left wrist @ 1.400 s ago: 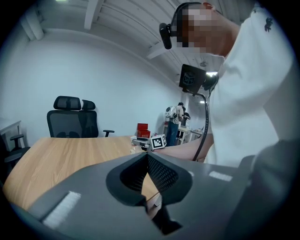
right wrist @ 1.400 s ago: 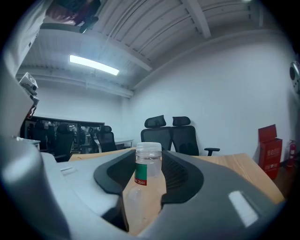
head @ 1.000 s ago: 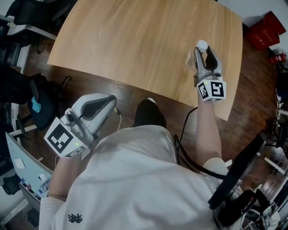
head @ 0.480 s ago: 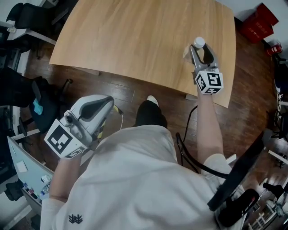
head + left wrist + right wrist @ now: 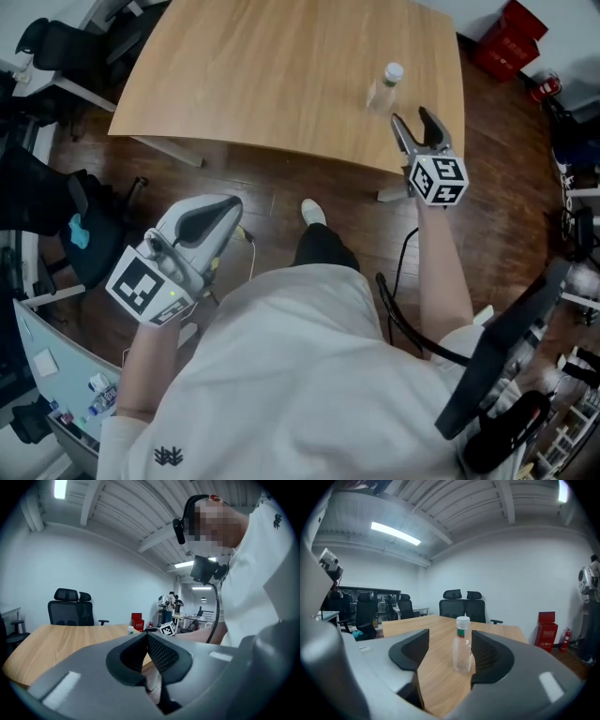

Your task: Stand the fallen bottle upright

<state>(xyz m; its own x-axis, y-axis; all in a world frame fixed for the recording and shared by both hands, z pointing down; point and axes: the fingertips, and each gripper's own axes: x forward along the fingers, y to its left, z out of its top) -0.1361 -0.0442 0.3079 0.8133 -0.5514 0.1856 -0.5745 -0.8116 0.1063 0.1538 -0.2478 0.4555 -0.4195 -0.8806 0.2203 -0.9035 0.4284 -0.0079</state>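
A clear plastic bottle (image 5: 384, 84) with a white cap stands upright near the wooden table's (image 5: 281, 75) near right edge. My right gripper (image 5: 412, 120) is open just short of it, over the table edge, with nothing between its fingers. In the right gripper view the bottle (image 5: 462, 644) stands free on the wood a little beyond the spread jaws of that gripper (image 5: 450, 637). My left gripper (image 5: 225, 217) hangs off the table beside the person's body, shut and holding nothing. In the left gripper view the left gripper's (image 5: 146, 637) pads meet, and the bottle (image 5: 130, 630) shows small in the distance.
Red boxes (image 5: 511, 42) sit on the floor past the table's right corner. Black office chairs (image 5: 464, 604) stand at the table's far side, with a red box (image 5: 546, 630) to the right. More chairs and clutter (image 5: 56, 197) stand left of the table.
My right gripper has let go of the bottle and drawn back toward the person. The bottle now stands alone on the table. The left gripper has barely moved.
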